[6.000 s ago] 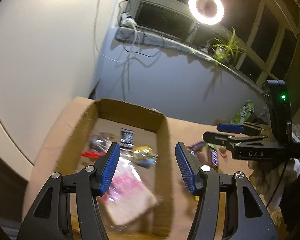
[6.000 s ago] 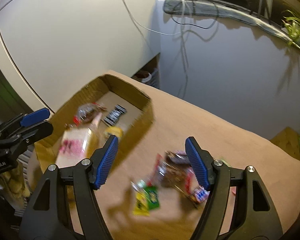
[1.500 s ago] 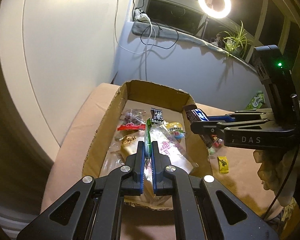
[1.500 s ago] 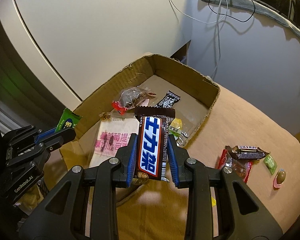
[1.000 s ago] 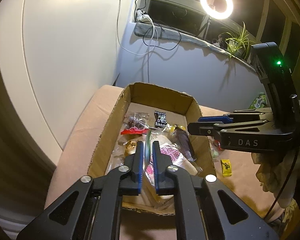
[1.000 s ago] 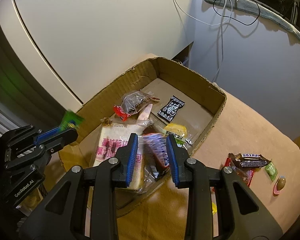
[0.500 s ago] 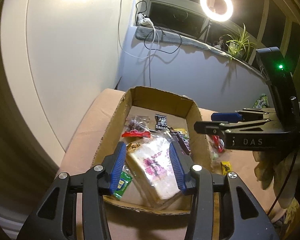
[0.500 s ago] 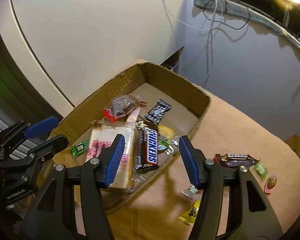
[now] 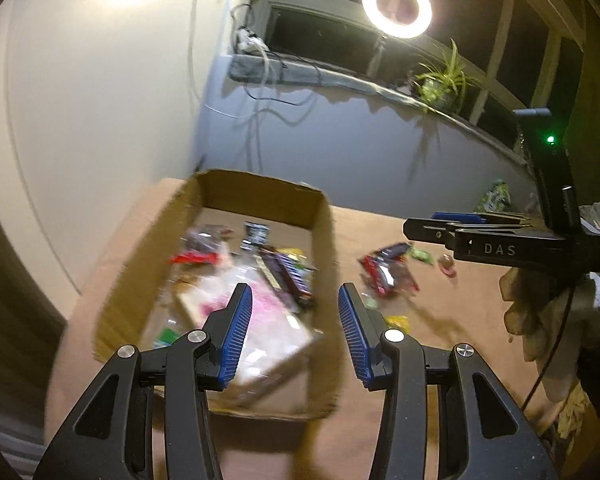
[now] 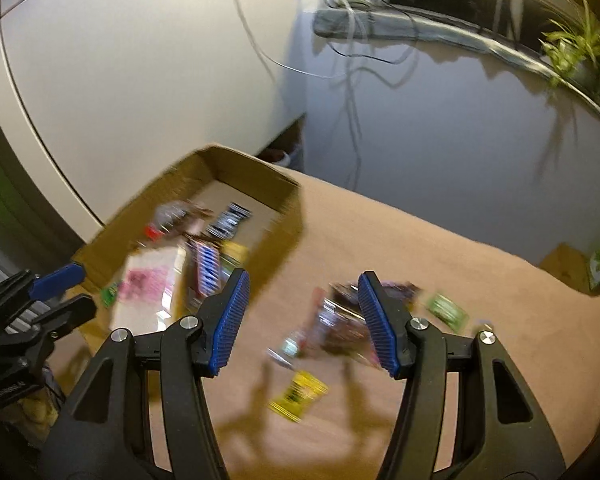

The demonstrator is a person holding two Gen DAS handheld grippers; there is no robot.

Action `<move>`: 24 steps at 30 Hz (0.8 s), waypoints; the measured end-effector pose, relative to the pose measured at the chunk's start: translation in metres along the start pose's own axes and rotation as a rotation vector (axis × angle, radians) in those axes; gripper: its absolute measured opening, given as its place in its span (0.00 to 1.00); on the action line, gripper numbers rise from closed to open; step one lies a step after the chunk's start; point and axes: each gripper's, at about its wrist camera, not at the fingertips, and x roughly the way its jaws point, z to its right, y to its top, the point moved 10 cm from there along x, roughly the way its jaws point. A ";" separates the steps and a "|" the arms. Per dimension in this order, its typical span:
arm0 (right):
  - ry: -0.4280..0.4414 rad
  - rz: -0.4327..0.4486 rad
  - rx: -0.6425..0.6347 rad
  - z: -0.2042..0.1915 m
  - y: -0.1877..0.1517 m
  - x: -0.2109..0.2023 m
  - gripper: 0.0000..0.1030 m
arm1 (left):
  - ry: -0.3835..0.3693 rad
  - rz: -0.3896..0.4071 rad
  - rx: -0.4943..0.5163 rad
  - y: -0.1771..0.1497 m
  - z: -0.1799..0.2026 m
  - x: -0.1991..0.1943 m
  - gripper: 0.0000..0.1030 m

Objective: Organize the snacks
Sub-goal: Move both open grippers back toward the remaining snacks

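Observation:
An open cardboard box [image 9: 324,248] [image 10: 252,176] on the tan table holds several snacks: a pink-printed bread pack [image 9: 256,320] [image 10: 148,288], a Snickers bar [image 9: 288,276] [image 10: 208,268], a small green packet [image 10: 110,292]. My left gripper [image 9: 296,336] is open and empty above the box's near right wall. My right gripper [image 10: 304,320] is open and empty over loose snacks on the table: a dark and red wrapper pile [image 10: 340,320] [image 9: 388,276], a yellow packet [image 10: 298,396] [image 9: 398,322], a green packet [image 10: 448,312]. Both views are motion-blurred.
A pink sweet [image 9: 446,262] lies at the table's right. The wall and a windowsill with cables, a ring light [image 9: 396,6] and a plant [image 9: 440,80] stand behind the table. A green bag [image 9: 496,196] sits at the far right edge.
Both grippers let their snacks fall into the box: the Snickers bar from the right, the green packet from the left. Both have since opened wide and swung right, toward the loose snacks.

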 end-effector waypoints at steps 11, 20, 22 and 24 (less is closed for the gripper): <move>-0.068 -0.021 0.099 0.102 -0.046 -0.028 0.71 | -0.090 -0.074 0.054 -0.020 0.075 0.028 0.42; -0.091 -0.047 0.063 0.142 -0.081 -0.024 0.71 | -0.116 -0.160 0.069 -0.050 0.112 0.063 0.42; -0.083 -0.053 0.064 0.148 -0.085 -0.018 0.71 | -0.113 -0.173 0.068 -0.054 0.115 0.069 0.42; -0.078 -0.059 0.064 0.152 -0.087 -0.011 0.71 | -0.106 -0.185 0.068 -0.057 0.115 0.076 0.42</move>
